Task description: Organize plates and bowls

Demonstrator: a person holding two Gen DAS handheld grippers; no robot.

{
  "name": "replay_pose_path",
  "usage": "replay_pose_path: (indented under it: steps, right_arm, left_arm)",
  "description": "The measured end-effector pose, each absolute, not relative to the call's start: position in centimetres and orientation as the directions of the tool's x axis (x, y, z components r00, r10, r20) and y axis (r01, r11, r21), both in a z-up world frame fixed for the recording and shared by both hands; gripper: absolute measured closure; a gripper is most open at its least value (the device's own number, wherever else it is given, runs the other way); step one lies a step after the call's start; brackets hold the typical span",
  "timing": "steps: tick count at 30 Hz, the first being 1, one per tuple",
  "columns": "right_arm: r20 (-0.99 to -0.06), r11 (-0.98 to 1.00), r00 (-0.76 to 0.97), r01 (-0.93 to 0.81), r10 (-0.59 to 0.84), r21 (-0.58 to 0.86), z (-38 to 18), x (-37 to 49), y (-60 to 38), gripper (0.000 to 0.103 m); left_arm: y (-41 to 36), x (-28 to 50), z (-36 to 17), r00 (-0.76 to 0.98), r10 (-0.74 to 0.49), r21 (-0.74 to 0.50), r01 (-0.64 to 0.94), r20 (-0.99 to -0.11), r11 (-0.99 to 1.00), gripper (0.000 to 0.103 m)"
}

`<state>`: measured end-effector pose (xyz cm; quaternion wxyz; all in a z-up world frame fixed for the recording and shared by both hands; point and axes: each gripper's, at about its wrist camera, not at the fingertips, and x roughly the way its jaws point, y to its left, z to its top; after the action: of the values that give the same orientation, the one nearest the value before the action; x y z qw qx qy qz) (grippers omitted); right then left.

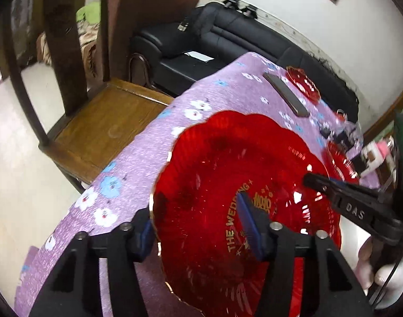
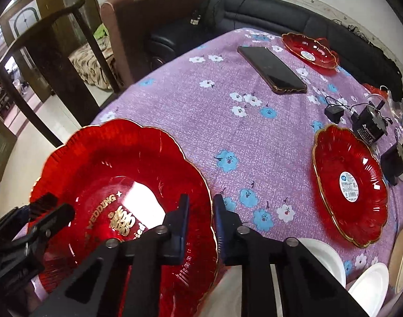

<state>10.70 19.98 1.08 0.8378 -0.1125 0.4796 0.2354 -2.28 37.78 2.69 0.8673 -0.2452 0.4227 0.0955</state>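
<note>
A large red scalloped plate (image 1: pixel 227 174) with gold "THE WEDDING" lettering sits at the near edge of the purple flowered table; it also shows in the right wrist view (image 2: pixel 116 163). My left gripper (image 1: pixel 201 227) straddles its left rim with the jaws wide apart, one finger outside the rim and one inside. My right gripper (image 2: pixel 200 219) has its jaws closed on the plate's right rim. A second red plate (image 2: pixel 349 182) lies to the right. A third red dish (image 2: pixel 309 50) sits at the far side. White bowls (image 2: pixel 323 259) stand at the near right.
A black phone (image 2: pixel 272 70) lies on the purple tablecloth (image 2: pixel 201 111). Black chargers with cables (image 2: pixel 365 124) sit near the right edge. A wooden chair (image 1: pixel 103 116) stands left of the table, with a black sofa (image 1: pixel 227 42) behind.
</note>
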Motion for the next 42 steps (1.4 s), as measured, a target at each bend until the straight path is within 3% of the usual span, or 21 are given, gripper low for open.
replay_pose_path:
  steps: [14, 42]
  right_arm:
    - [-0.829, 0.843, 0.413, -0.524, 0.377, 0.122, 3.0, 6.0, 20.4, 0.087]
    - [-0.822, 0.865, 0.375, -0.432, 0.429, 0.254, 0.3, -0.6, 14.4, 0.087]
  left_arm:
    - [38.3, -6.9, 6.0, 0.686, 0.027, -0.341, -0.395, -0.727, 0.853, 0.05]
    - [35.6, -10.5, 3.3, 0.65, -0.038, -0.356, -0.365, -0.759, 0.86, 0.05]
